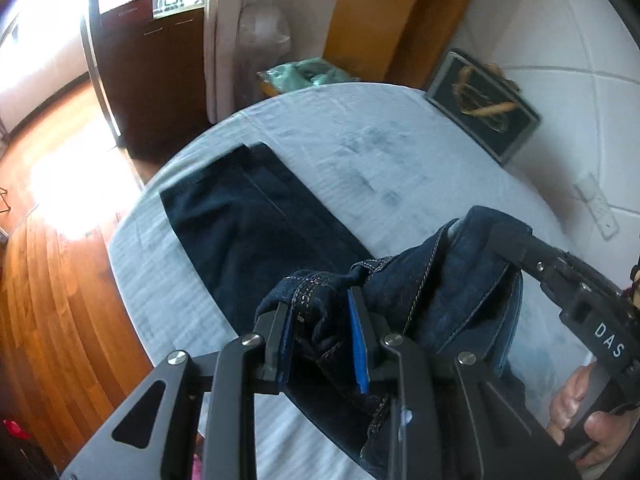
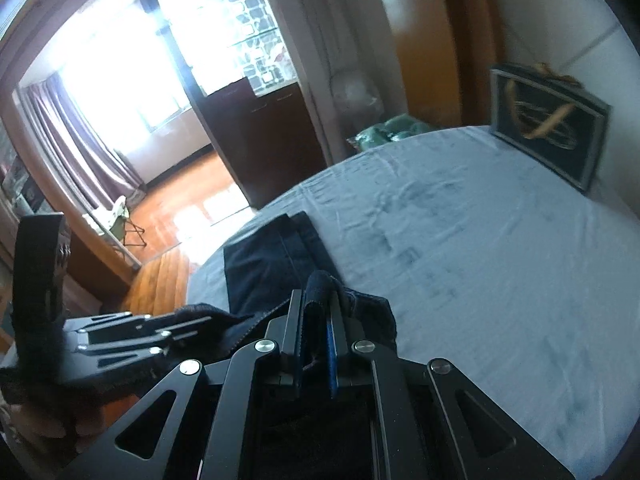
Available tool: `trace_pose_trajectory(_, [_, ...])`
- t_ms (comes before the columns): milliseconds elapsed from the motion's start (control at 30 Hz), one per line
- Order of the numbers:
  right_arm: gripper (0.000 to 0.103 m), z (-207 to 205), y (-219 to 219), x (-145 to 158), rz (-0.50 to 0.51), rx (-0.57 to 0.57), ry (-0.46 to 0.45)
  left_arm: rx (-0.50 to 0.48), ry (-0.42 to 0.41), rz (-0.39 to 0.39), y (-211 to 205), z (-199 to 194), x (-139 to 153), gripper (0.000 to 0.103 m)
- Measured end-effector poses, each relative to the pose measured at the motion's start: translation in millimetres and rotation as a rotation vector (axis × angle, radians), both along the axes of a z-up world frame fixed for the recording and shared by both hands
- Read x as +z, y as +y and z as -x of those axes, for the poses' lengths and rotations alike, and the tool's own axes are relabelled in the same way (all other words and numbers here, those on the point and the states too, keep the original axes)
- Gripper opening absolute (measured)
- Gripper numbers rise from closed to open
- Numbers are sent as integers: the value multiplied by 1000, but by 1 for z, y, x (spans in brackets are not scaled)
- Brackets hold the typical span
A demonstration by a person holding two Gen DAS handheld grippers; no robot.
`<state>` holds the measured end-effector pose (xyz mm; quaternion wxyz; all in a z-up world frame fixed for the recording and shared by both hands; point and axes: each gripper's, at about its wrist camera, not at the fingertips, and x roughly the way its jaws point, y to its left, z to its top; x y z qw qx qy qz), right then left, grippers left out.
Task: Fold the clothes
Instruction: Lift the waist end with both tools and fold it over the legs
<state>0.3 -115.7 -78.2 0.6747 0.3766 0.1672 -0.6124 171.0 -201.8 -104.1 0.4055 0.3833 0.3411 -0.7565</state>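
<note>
Dark blue jeans [image 1: 256, 224] lie on a bed with a pale grey sheet [image 1: 400, 160], legs flat and extended toward the far edge, contrast stitching visible. The waist end is raised and bunched. Left gripper [image 1: 320, 336] pinches a thick stitched fold; right gripper [image 2: 316, 320] is clamped tight on a denim edge.

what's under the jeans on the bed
Under the jeans lies the pale grey bed sheet; its covered part cannot be seen. Both tongs hold the lifted end.
</note>
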Motion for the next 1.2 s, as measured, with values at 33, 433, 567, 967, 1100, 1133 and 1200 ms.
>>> trace_pose_trajectory(33, [9,-2,-16,-3,-3,9,0,6,-4,-2,-14,-3,-2,24])
trace_pose_trajectory(433, [9,-38,-194,-14,-8,124,4,99,-6,-4,-181,-38,-10,24])
trace_pose_trajectory(567, [9,-46,-241,-49,-95,139,1,106,-61,-46,-209,-36,-42,26])
trace_pose_trajectory(967, [35,1,-217,-61,-150,99,-144,147,-102,71,-185,-48,-17,103])
trace_pose_trajectory(1100, [38,11,-175,-46,-158,100,-115,114,-71,47,-157,-39,-12,103])
trace_pose_trajectory(1133, [38,14,-163,-46,-175,101,-106,102,-64,39,-151,-36,-13,103])
trace_pose_trajectory(1200, [38,20,-137,-48,-213,100,-76,77,-48,22,-139,-28,-13,103])
